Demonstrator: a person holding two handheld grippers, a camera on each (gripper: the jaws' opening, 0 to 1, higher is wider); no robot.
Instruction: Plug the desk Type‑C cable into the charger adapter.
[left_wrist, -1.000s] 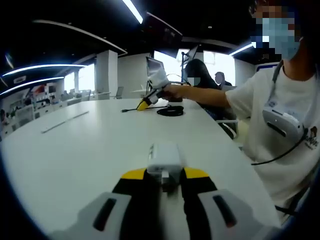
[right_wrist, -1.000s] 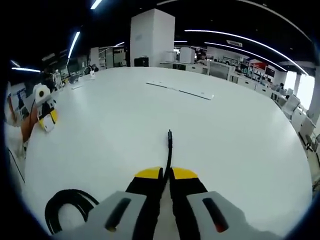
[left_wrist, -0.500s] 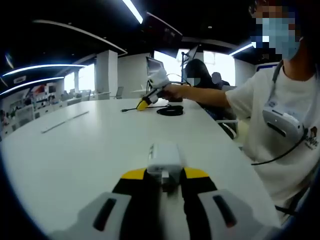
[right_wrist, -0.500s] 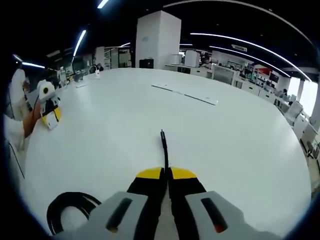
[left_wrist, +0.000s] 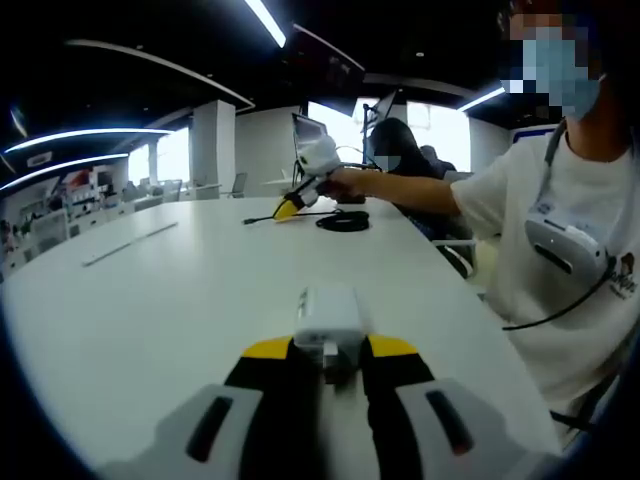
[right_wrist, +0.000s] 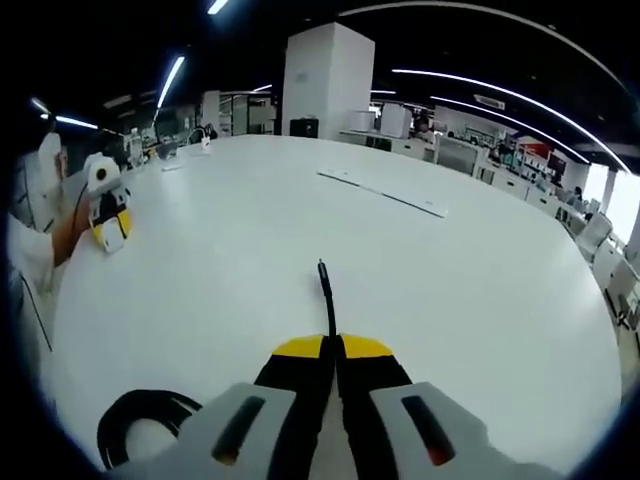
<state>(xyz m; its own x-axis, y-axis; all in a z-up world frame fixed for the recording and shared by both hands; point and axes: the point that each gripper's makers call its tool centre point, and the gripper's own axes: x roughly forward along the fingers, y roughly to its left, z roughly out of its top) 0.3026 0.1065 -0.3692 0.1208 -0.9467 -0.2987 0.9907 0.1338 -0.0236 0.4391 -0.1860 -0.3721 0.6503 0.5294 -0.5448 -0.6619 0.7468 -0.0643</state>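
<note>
The right gripper (right_wrist: 330, 348) has lifted a little, pinching the cable (right_wrist: 325, 295) so its plug sticks out. The left gripper (left_wrist: 330, 350) squeezes the charger (left_wrist: 328, 318) over the table (left_wrist: 180, 290), far apart, ready to meet.

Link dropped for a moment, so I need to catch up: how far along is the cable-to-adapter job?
Done: both parts are gripped. The left gripper is shut on the white charger adapter; the right gripper is shut on the black Type-C cable, plug end pointing forward, its slack coiled on the white table. In hand: the two are far apart. Left: bring them together, align and push the plug in.
</note>
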